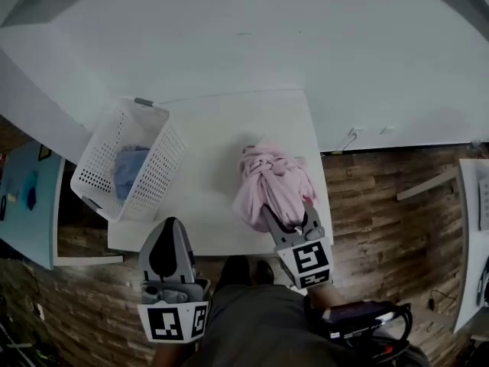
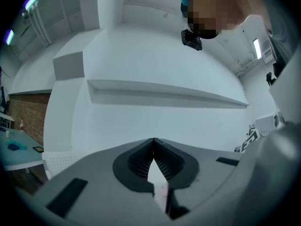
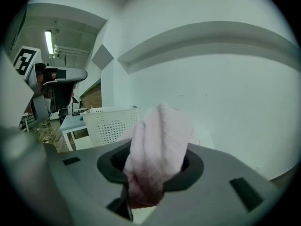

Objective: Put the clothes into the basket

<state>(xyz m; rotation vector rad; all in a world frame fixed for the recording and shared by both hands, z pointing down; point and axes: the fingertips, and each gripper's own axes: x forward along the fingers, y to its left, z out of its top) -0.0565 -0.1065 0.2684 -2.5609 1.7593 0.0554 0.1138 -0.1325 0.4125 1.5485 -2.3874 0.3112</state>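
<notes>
A pink garment (image 1: 271,186) hangs bunched over the right part of the white table (image 1: 221,151), with my right gripper (image 1: 286,220) shut on its lower folds. In the right gripper view the pink cloth (image 3: 157,149) fills the gap between the jaws. The white perforated basket (image 1: 130,159) stands at the table's left end and holds a blue garment (image 1: 130,170); it also shows to the left in the right gripper view as the basket (image 3: 110,124). My left gripper (image 1: 170,243) is shut and empty in front of the table, near the basket's front corner. Its closed tips (image 2: 153,142) face a white wall.
A light blue side table (image 1: 27,205) with small items stands at far left. Wooden flooring (image 1: 382,205) lies to the right of the table. A white wall ledge (image 2: 164,95) runs behind. The person's body (image 1: 260,319) is at the bottom.
</notes>
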